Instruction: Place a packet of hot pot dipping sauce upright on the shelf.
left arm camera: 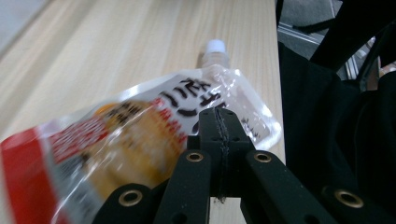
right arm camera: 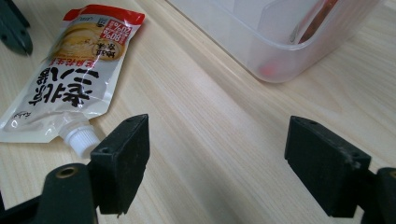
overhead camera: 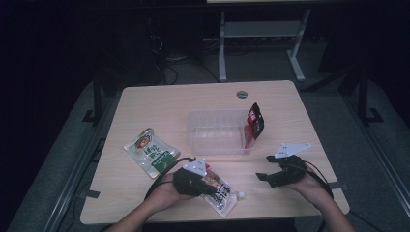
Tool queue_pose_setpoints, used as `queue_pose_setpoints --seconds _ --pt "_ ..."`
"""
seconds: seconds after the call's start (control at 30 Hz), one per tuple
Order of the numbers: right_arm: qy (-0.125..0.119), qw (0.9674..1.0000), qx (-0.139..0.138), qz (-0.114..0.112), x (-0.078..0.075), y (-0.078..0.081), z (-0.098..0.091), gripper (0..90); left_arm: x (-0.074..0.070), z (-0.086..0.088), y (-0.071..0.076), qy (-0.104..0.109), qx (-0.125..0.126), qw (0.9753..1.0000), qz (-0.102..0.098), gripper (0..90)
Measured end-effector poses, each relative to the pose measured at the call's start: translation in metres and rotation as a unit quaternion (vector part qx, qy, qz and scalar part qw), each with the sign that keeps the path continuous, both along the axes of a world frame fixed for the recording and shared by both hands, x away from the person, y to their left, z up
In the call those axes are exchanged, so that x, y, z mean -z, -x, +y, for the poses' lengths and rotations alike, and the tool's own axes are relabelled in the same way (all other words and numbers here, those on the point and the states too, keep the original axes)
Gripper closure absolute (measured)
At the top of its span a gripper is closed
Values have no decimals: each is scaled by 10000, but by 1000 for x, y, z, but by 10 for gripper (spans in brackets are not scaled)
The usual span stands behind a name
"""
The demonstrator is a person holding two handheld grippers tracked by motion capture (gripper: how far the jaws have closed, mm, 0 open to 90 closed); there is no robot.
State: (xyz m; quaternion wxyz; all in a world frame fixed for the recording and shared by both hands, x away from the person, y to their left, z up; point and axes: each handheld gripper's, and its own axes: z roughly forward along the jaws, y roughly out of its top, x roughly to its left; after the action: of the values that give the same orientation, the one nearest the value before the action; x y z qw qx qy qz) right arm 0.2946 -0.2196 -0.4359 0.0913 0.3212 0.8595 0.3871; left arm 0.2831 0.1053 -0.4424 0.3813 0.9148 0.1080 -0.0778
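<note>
A spouted sauce pouch (overhead camera: pixel 223 197) with a red top and white cap lies flat near the table's front edge. My left gripper (overhead camera: pixel 211 186) rests over the pouch's red end. In the left gripper view the left gripper (left arm camera: pixel 219 122) has its jaws pressed together over the pouch (left arm camera: pixel 135 140); I cannot tell whether any film is pinched. My right gripper (overhead camera: pixel 265 167) rests at the front right, open and with nothing in it. The right gripper (right arm camera: pixel 217 158) points at bare wood, with the pouch (right arm camera: pixel 74 79) to its left.
A clear plastic tub (overhead camera: pixel 212 114) stands mid-table, with a dark red packet (overhead camera: pixel 255 123) leaning inside its right end. In the right gripper view the tub (right arm camera: pixel 280 51) is ahead on the right. A green and white pouch (overhead camera: pixel 151 152) lies at the left.
</note>
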Motion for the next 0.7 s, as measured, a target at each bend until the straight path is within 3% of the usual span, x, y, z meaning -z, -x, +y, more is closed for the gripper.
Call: queue_pose_setpoints --seconds 0.23,0.33,0.7 --pt "12 10000 55 -4 -1 0 -1 223 15 -26 4 -229 292 9993 -44 897" --pt "13 10000 61 -8 -1 0 -1 223 16 -34 4 -309 322 9987 -234 898" --pt "10 10000 64 -26 -1 -1 -1 223 18 -50 -10 -306 124 9989 -334 898"
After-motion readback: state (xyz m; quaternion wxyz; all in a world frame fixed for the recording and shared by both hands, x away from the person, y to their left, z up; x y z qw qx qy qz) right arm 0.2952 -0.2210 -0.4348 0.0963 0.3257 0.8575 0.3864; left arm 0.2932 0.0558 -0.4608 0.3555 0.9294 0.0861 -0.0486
